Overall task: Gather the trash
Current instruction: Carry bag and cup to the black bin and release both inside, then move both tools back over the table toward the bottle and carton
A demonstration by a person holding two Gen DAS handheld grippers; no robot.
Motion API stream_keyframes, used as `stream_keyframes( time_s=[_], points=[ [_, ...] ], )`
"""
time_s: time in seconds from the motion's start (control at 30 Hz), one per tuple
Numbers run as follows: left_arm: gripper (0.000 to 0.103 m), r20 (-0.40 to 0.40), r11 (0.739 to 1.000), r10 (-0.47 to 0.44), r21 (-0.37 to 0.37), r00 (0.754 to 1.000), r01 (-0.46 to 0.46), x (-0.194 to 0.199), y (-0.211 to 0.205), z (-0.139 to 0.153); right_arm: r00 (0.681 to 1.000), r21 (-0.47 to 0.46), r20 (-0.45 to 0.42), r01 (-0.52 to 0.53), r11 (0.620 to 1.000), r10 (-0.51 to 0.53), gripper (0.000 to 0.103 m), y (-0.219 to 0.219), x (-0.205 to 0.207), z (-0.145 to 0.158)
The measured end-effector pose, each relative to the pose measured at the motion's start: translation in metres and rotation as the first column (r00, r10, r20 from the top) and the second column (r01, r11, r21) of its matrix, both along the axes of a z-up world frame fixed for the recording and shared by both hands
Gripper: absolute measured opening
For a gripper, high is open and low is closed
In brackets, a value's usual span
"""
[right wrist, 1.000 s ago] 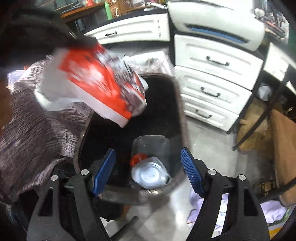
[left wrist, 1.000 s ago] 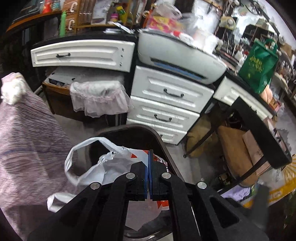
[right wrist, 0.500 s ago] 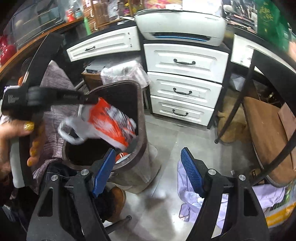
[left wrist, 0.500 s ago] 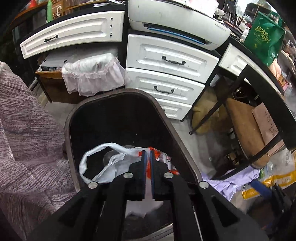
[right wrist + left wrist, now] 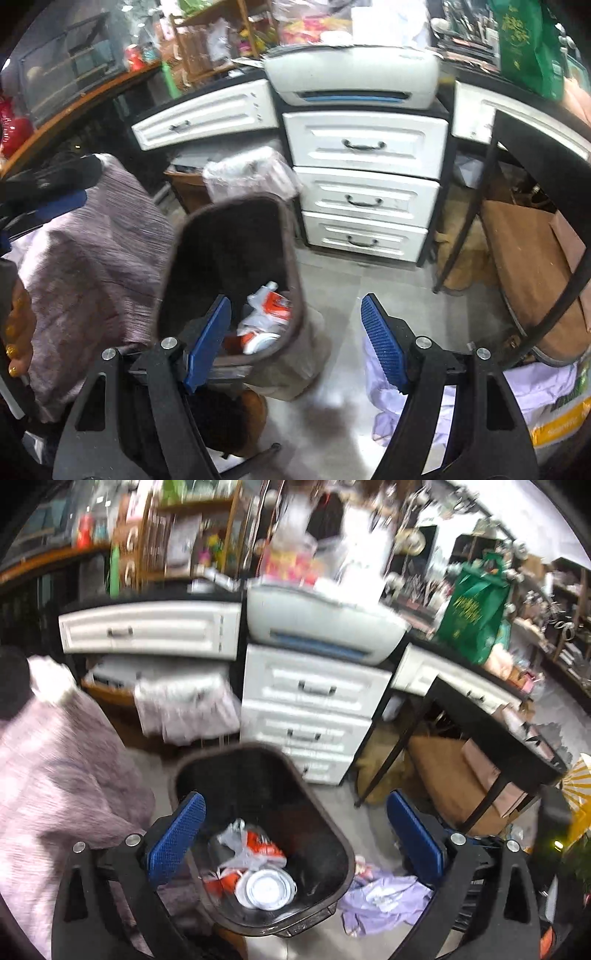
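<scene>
A dark brown trash bin (image 5: 328, 834) stands on the floor; it also shows in the right wrist view (image 5: 288, 236). Inside lie a red and white plastic bag (image 5: 258, 849) and a round white lid (image 5: 264, 888); the bag (image 5: 273, 306) and lid (image 5: 260, 341) show in the right wrist view too. My left gripper (image 5: 295, 838) is open and empty above the bin. My right gripper (image 5: 295, 343) is open and empty, just right of the bin's rim.
White drawers (image 5: 365, 184) and a printer (image 5: 354, 81) stand behind the bin. A purple-grey cloth (image 5: 48, 775) covers something at left. A lilac cloth (image 5: 384, 901) lies on the floor right of the bin. A black table with a brown seat (image 5: 528, 266) is at right.
My left gripper has opened and let go of the red and white bag, which now lies in the bin. The left gripper has risen. The right gripper stays open.
</scene>
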State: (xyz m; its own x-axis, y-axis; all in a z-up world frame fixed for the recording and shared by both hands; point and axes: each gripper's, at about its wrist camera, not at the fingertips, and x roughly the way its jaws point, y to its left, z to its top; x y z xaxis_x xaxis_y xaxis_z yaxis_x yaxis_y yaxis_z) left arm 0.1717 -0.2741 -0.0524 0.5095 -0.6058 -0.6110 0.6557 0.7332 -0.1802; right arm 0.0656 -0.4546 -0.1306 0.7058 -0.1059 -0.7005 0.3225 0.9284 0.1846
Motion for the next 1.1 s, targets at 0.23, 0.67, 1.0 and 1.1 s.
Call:
stream_keyframes(
  time_s=[0.23, 0.67, 1.0, 1.1],
  points=[
    [0.097, 0.099, 1.0, 0.002, 0.003, 0.995, -0.003, -0.028, 0.043, 0.045, 0.988, -0.037, 0.07, -0.134, 0.99, 0.136, 0.073, 0.047, 0.012, 0.035],
    [0.097, 0.087, 0.977, 0.209, -0.057, 0.974, -0.205, -0.042, 0.163, 0.07, 0.89, -0.092, 0.124, -0.43, 0.898, 0.439, 0.073, 0.173, 0.042, 0.079],
    [0.097, 0.077, 0.886, 0.464, -0.019, 0.883, -0.464, -0.047, 0.289, 0.058, 0.756, -0.09, 0.127, -0.636, 0.766, 0.642, 0.073, 0.274, 0.051, 0.09],
    [0.097, 0.091, 0.833, 0.549, 0.03, 0.831, -0.553, -0.049, 0.32, 0.052, 0.736, -0.087, 0.12, -0.661, 0.745, 0.667, 0.073, 0.295, 0.059, 0.094]
  ],
)
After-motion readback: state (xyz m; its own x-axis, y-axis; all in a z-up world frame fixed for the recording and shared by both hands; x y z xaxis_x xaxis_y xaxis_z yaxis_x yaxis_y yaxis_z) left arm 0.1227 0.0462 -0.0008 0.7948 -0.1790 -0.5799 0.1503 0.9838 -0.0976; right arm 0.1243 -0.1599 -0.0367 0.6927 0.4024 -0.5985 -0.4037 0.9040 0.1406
